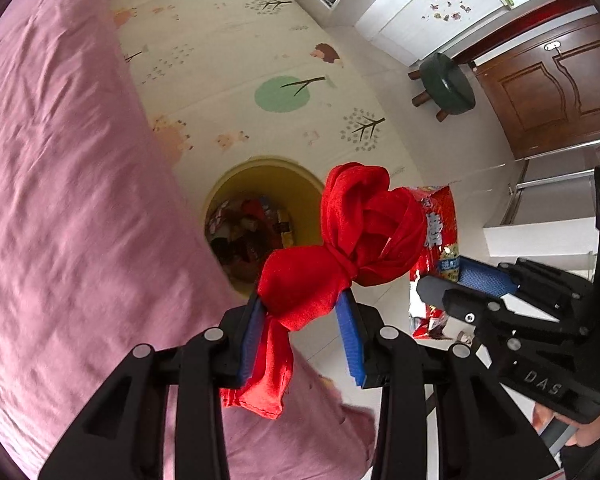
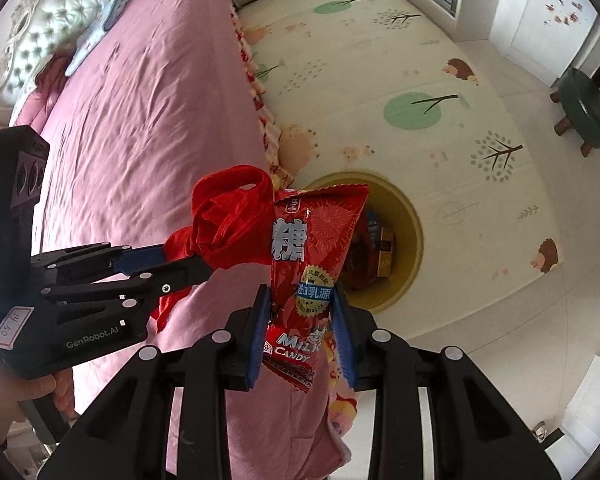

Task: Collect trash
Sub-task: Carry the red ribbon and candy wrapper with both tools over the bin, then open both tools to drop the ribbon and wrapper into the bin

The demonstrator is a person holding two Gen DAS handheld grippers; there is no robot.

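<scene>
The left claw (image 1: pixel 304 320) is clamped on a knotted red cloth (image 1: pixel 340 256), its blue pads (image 1: pixel 350 340) pressing the bundle from both sides; a loose tail of the cloth hangs down between the fingers toward the camera, and the bulkier knotted end sticks out past the fingertips. The right claw (image 2: pixel 300 320) is clenched on a red candy bag (image 2: pixel 312 248) (printed "MILK CANDY" near its lower end), gripping it around the middle so the bag stands up out of the fingers. In the left wrist view the right claw (image 1: pixel 460 280) comes in from the right edge with the bag (image 1: pixel 436 240) just behind the cloth; in the right wrist view the left claw (image 2: pixel 168 260) reaches in from the left with the cloth (image 2: pixel 228 216) touching the bag's side. A hand (image 2: pixel 40 392) grips the left tool's handle at the lower left.

Both loads hang above the edge of a bed with a pink sheet (image 1: pixel 60 200). Below and beyond them a yellow bin (image 1: pixel 260 168) stands on the floor just beside the bed, with wrappers and boxes already inside (image 2: pixel 380 248). Past the bin lies a cream play mat (image 1: pixel 236 60) printed with trees and hedgehogs. Farther off, a green stool (image 1: pixel 446 84) with wooden legs stands near a brown door (image 1: pixel 548 92).
</scene>
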